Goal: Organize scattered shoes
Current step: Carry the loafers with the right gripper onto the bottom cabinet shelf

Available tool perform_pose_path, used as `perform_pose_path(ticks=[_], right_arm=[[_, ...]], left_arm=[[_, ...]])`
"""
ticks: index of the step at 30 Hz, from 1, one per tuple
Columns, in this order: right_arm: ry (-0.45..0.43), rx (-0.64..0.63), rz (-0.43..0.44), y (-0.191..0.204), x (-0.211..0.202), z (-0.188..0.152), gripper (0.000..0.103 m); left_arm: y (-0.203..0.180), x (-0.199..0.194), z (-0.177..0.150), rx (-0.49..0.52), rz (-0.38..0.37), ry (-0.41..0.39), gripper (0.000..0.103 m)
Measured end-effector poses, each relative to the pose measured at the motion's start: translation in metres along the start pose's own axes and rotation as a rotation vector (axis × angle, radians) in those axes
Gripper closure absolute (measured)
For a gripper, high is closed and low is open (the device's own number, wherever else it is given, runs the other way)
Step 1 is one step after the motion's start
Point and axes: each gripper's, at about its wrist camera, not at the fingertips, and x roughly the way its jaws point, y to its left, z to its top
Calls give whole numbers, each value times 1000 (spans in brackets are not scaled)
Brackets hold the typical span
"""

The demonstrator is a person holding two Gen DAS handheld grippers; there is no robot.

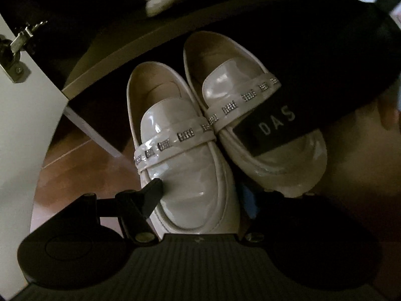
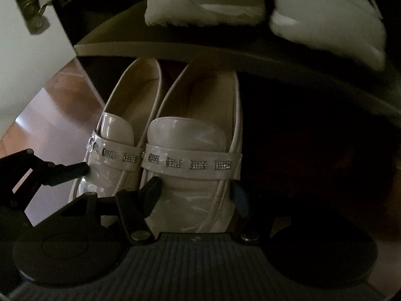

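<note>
Loafers, pale patent pair: we have one in each hand-held gripper, side by side, heels under the cabinet's lower shelf (image 2: pixel 155 50). Left hand-held gripper (image 1: pixel 198 188) clamps left loafer (image 1: pixel 180 150); right hand-held gripper (image 2: pixel 194 188) clamps right loafer (image 2: pixel 190 135).

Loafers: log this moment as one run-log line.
left gripper: jaws clamp left loafer toe | right gripper: jaws clamp right loafer toe | heels under shelf | white sneakers above
</note>
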Motion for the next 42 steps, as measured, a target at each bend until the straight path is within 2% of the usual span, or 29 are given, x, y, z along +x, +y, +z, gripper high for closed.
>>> perform_pose_path(ticks=[4, 8, 11, 15, 17, 18, 20, 25, 29, 39, 42], right_arm=[[-35, -1, -3, 9, 15, 10, 44], [-47, 17, 19, 8, 13, 13, 43], [-38, -21, 29, 5, -12, -10, 40], [5, -31, 37, 13, -16, -33, 40], [15, -43, 31, 12, -10, -32, 42], [21, -50, 50, 14, -9, -33, 52], [25, -54, 55, 17, -12, -9, 53], [30, -51, 59, 20, -12, 6, 54], [26, -37, 56, 20, 18, 29, 54], [19, -55, 61, 17, 31, 44, 53], [23, -59, 77, 14, 30, 44, 55]], left_arm=[[17, 21, 11, -19, 49, -12, 36], [18, 13, 6, -30, 68, 2, 40], [6, -5, -16, -7, 83, 30, 40], [3, -12, -32, -26, 84, 71, 41], [5, -4, -29, -30, 75, 92, 49], [7, 1, -26, -30, 80, 96, 48], [14, 7, -21, -55, 65, 96, 48], [21, 21, -8, -63, 59, 85, 48], [22, 30, 2, -61, 64, 83, 49], [33, 50, 19, -88, 66, 62, 48], [36, 46, 21, -130, 72, 53, 48]])
